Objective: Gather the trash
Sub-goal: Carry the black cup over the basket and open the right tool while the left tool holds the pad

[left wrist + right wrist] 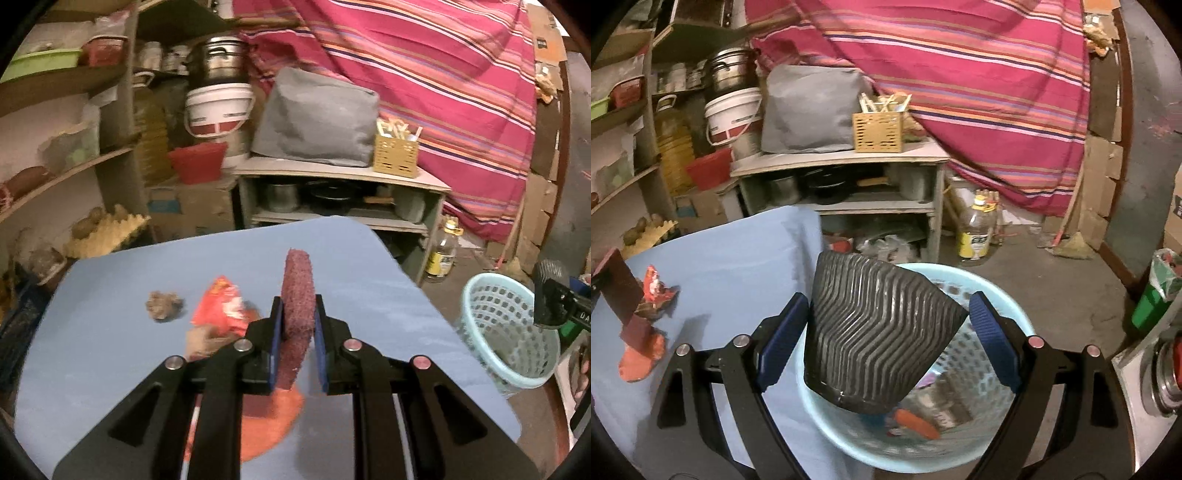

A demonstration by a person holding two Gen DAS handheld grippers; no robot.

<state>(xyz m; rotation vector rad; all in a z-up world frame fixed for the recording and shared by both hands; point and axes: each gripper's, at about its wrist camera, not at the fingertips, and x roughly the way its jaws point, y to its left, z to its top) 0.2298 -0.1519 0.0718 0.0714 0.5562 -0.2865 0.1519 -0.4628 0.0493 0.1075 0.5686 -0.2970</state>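
Trash basket (997,295) sits under right tongs (886,325) spread wide around a ribbed black cup (875,332); left tongs (297,321) clamp a maroon scouring pad (297,295); no writing is legible.

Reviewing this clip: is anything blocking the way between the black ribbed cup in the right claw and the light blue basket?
Nothing visible. The right claw holds the black ribbed cup above the light blue basket, whose open mouth shows directly below with only trash inside.

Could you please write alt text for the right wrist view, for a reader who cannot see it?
The right gripper holds a black ridged plastic cup above a pale blue perforated plastic basket holding litter. At left, a blue table bears a red crumpled wrapper.
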